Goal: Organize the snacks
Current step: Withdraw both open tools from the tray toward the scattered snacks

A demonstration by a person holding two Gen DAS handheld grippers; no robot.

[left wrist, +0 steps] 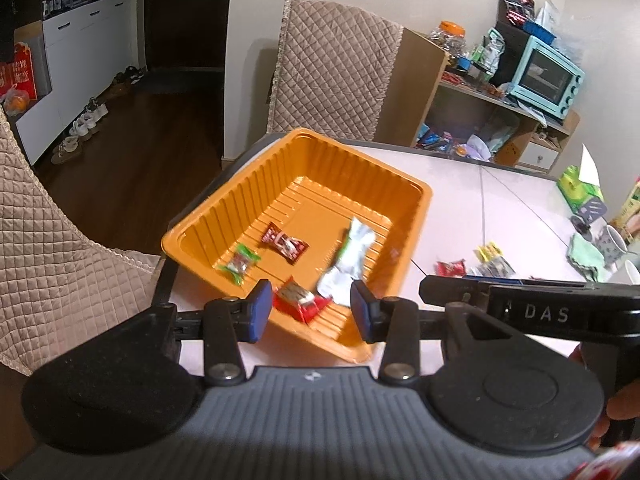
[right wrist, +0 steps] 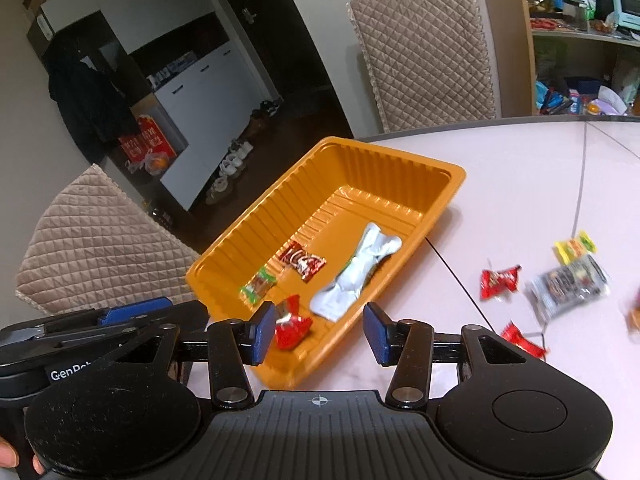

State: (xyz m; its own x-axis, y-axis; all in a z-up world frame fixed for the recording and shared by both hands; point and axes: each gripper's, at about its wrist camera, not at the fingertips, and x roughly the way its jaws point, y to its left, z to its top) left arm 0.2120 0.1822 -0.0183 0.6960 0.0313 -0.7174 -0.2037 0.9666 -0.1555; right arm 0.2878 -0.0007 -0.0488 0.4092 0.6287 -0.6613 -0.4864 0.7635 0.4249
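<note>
Pale table (right wrist: pixel 520 184): orange tray (right wrist: pixel 456 176) near corner, loose snack packets (right wrist: pixel 568 284) beside.

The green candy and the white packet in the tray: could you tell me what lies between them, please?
In the right wrist view, a dark red candy lies between the green candy and the white packet on the orange tray's floor.

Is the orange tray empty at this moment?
No, the orange tray holds four snacks, among them a white packet and a green candy.
</note>
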